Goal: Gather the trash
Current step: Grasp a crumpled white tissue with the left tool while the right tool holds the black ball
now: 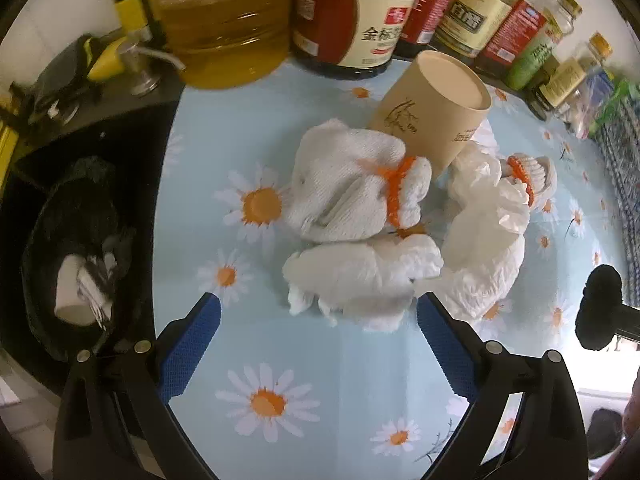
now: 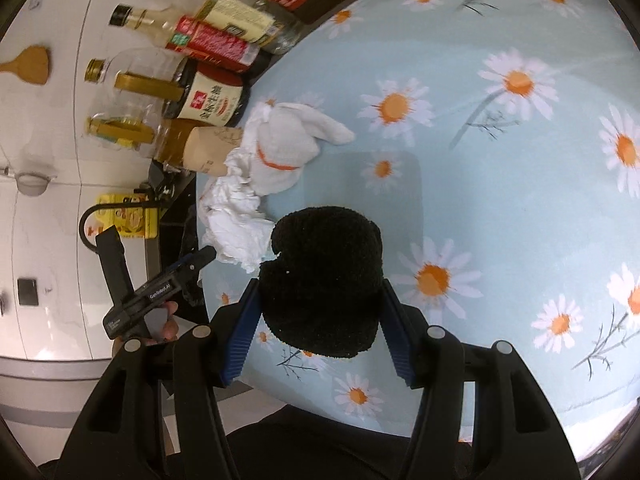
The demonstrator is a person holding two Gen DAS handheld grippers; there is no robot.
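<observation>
Carefully, right tongs [image 2: 320, 312] clamped on the black sponge [image 2: 324, 276] should reach the bin [image 1: 80, 264] — left tongs [image 1: 318, 328] stood apart, empty, above the crumpled tissue [image 1: 360, 276].

You are working in a home kitchen. Bottles of sauce and vinegar [image 1: 472, 12] and a big jug of cooking oil [image 1: 224, 20] are standing along the wall, a wooden spatula [image 2: 30, 66] is hanging on the white tiles, and a daisy tablecloth [image 2: 500, 184] is covering the table.
</observation>
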